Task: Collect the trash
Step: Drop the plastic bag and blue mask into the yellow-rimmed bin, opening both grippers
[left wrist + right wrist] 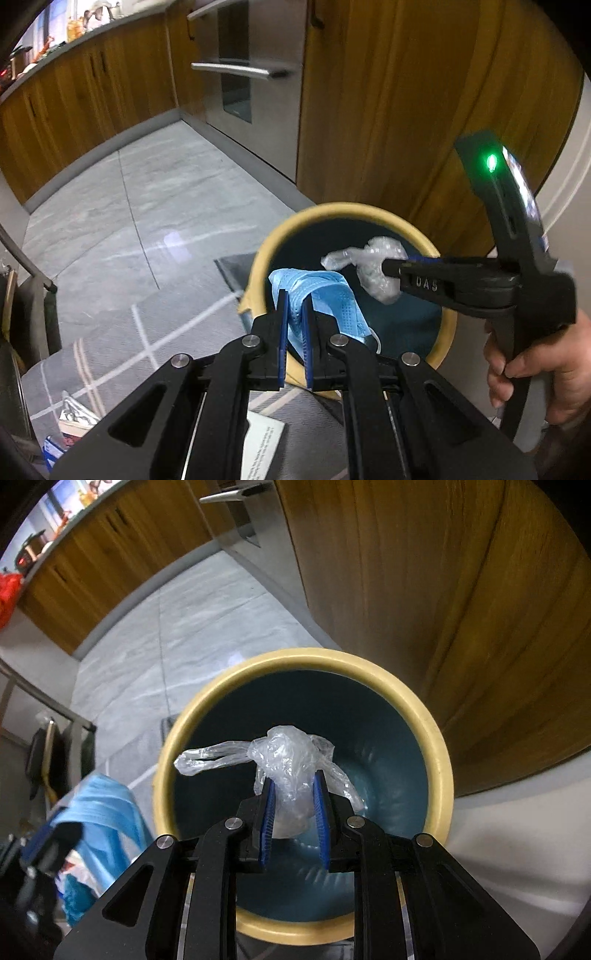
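Note:
A round trash bin (445, 332) with a cream rim and dark teal inside stands on the floor by a wooden cabinet; it also shows in the right wrist view (439, 768). My left gripper (295, 299) is shut on a blue face mask (332, 302) and holds it over the bin's near rim. My right gripper (293, 779) is shut on a crumpled clear plastic bag (288, 757) and holds it above the bin's opening. The right gripper (388, 267) with its bag (376, 269) shows in the left wrist view. The mask (107, 808) shows at the left of the right wrist view.
Grey tiled floor (147, 199) runs to wooden kitchen cabinets (74, 96) and a steel oven front (251, 74). A patterned grey rug (122, 354) lies under the bin. Paper (262, 443) and a foil packet (74, 410) lie on the rug near me. A metal rack (44, 738) stands at left.

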### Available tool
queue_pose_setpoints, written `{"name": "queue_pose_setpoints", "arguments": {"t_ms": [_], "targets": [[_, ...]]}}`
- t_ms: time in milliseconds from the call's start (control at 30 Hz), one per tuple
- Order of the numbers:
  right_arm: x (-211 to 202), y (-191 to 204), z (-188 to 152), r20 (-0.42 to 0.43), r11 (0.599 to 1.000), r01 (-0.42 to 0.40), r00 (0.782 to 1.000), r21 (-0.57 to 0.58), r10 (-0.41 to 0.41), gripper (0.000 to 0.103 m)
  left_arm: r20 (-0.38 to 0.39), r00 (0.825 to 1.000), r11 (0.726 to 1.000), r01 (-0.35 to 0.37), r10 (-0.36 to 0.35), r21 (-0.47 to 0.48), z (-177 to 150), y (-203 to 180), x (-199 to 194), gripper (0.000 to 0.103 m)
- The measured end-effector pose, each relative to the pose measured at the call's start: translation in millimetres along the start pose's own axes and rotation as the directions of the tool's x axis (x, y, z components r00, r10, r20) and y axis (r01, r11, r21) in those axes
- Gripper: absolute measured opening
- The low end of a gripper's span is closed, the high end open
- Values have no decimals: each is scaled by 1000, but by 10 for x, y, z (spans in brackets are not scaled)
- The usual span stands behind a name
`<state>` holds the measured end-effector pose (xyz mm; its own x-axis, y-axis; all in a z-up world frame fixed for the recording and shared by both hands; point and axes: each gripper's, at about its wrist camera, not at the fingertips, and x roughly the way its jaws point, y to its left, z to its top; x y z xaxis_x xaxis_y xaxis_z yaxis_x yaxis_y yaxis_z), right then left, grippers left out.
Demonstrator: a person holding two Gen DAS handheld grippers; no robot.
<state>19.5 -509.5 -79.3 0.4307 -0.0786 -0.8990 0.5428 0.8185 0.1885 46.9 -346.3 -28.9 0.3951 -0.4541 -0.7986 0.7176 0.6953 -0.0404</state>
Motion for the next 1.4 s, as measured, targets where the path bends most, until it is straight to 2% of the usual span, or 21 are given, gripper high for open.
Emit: {"name": "queue_pose_setpoints", "arguments": {"t_ms": [200,300,433,533,600,667,733,800,833,867,967,1100,1233,1333,1400], "targets": [[37,-22,-2,-4,1000,17,1000,14,-17,26,-24,1000,1000,19,-18,18,-94,-37,176,7],[56,12,18,-5,1000,17,1000,7,-17,32,-37,999,999,30,-30,11,-124,-21,233,9],[55,94,32,11,1000,23,1000,-16,-23,47,-34,999,1000,27,-27,4,-129,7,226,22],[45,106,39,27,999,27,999,-20,-26,51,-29,999,1000,22,-22,-10,-131,37,169,25],[30,110,28,35,999,33,999,-22,-33,54,-19,1000,999,21,-22,-29,-143,71,109,34],[12,143,23,48,998,41,998,-37,-39,58,-3,1000,999,14,-15,-39,-162,105,21,50],[-15,180,13,58,998,48,997,-51,-45,62,12,1000,999,-1,1,-53,-179,148,-73,53],[-67,167,6,73,997,47,996,-62,-42,74,17,1000,998,-10,11,-70,-202,193,-161,59],[-106,187,1,90,997,43,995,-69,-37,83,25,999,996,-25,27,-82,-222,231,-232,68],[-127,215,4,104,997,38,994,-73,-31,87,39,998,995,-39,42,-94,-238,267,-309,76],[-218,301,2,149,994,37,989,-100,-22,93,80,993,988,-73,85,-136,-302,400,-555,88],[-355,424,-39,190,987,48,982,-156,-17,94,99,985,973,-123,144,-193,-418,610,-848,93],[-525,581,-93,235,979,31,972,-200,17,96,101,971,960,-192,216,-203,-544,772,-1075,94],[-665,735,-148,274,975,28,961,-219,34,96,95,960,948,-242,265,-205,-662,926,-1258,95],[-757,834,-199,294,973,12,954,-232,58,97,96,944,933,-289,315,-212,-742,1062,-1417,97]]}}
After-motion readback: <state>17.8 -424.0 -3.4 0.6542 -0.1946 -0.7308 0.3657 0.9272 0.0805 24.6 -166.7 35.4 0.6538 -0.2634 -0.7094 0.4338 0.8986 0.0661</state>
